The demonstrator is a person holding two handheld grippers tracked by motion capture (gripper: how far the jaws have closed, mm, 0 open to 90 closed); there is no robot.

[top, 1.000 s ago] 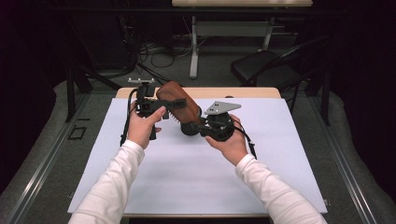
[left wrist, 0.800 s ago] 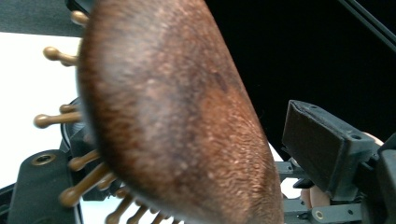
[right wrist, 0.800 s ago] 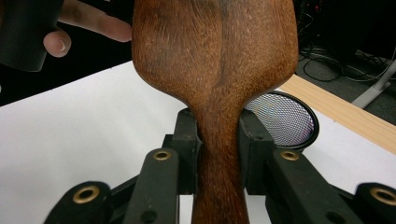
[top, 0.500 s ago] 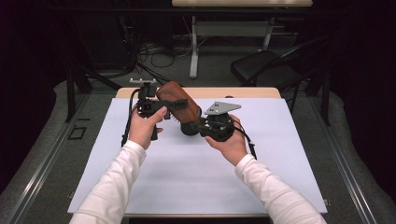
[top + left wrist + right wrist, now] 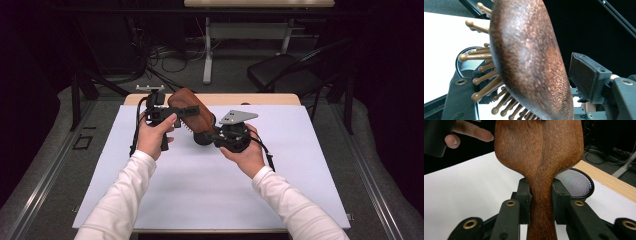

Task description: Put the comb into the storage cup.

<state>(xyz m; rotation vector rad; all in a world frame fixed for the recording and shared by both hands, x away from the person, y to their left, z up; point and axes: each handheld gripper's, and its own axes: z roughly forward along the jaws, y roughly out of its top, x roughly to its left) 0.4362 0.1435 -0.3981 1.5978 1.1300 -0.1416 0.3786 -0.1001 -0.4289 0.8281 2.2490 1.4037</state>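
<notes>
A brown wooden hairbrush [image 5: 192,112] is held in the air above the far part of a white table mat [image 5: 210,190], between two hand-held grippers. In the right gripper view, the right gripper [image 5: 541,200] has its two black jaws clamped on the brush's narrow handle, one pad on each side. In the left gripper view, the brush's rounded wooden back fills the middle, with its ball-tipped bristles [image 5: 484,82] pointing left. The left gripper [image 5: 187,111] straddles the brush head; its jaws have just been closing, but the right-hand pad stands just clear of the wood. A round black mesh-topped object [image 5: 575,183] sits on the mat beneath the brush.
</notes>
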